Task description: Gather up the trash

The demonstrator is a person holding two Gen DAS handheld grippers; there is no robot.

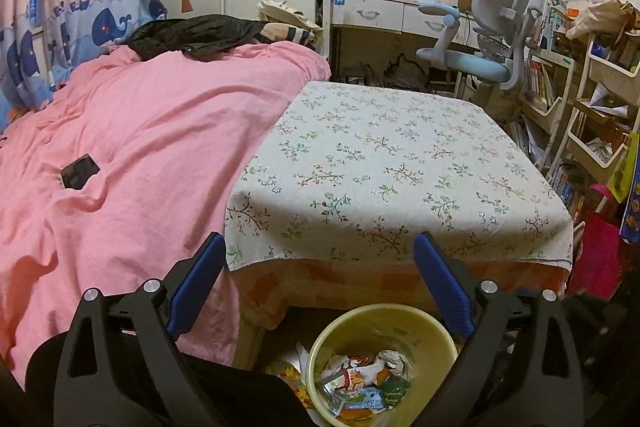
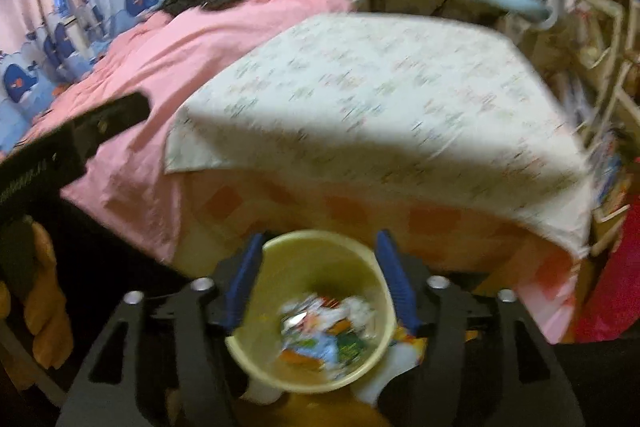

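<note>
A pale yellow bin (image 1: 436,331) stands on the floor in front of the table, holding several crumpled colourful wrappers (image 1: 364,383). My left gripper (image 1: 320,247) is open and empty, held above and behind the bin. In the blurred right wrist view the same bin (image 2: 280,247) sits between the blue pads of my right gripper (image 2: 318,247), which is open and empty just above the wrappers (image 2: 324,331). The left gripper's black body (image 2: 80,135) shows at the left edge of that view.
A low table under a floral cloth (image 1: 384,163) stands past the bin. A bed with a pink cover (image 1: 132,131) lies left, with a dark phone (image 1: 79,171) on it. A desk chair (image 1: 484,39) and crowded shelves (image 1: 592,115) stand at the right.
</note>
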